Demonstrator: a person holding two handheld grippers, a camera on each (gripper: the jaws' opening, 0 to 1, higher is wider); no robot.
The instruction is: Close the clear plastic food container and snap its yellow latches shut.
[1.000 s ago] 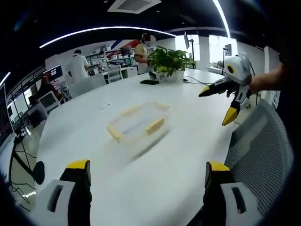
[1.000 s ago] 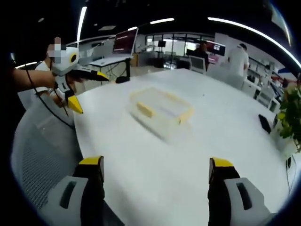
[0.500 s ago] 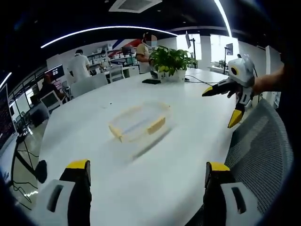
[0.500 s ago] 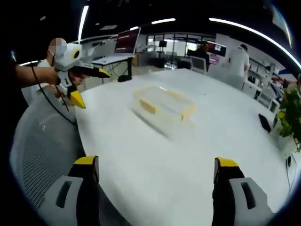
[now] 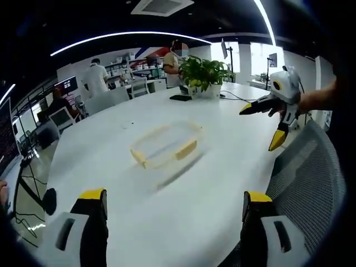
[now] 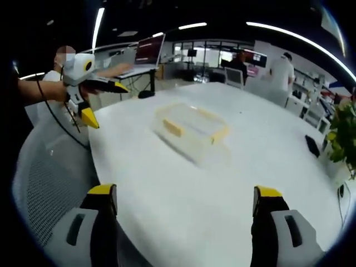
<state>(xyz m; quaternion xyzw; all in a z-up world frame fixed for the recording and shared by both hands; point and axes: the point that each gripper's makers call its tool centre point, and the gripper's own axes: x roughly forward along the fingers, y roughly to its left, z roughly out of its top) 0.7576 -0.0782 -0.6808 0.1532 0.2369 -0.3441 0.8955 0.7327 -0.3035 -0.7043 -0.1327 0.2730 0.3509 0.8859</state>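
A clear plastic food container [image 5: 166, 146] with yellow latches [image 5: 186, 149] lies on the white table [image 5: 183, 211], its lid resting on top. I cannot tell whether the latches are snapped. My left gripper [image 5: 174, 196] is open, well short of the container. My right gripper [image 5: 260, 126] hovers open to the container's right, above the table edge. In the right gripper view the container [image 6: 192, 129] sits mid-table, with a yellow latch [image 6: 172, 128] on its near side. My right gripper [image 6: 184, 192] is open with nothing between its jaws. The left gripper [image 6: 105, 104] hangs open at the far left, held by a hand.
A potted plant [image 5: 203, 72] and a black phone [image 5: 178, 97] stand at the table's far side. A grey mesh chair [image 5: 308, 172] presses against the near table edge, and the same chair [image 6: 44, 172] shows in the right gripper view. People and desks are in the background.
Both views have drifted slightly. The right gripper's jaws stand a little wider apart than a second ago. The container has not moved and nothing was touched.
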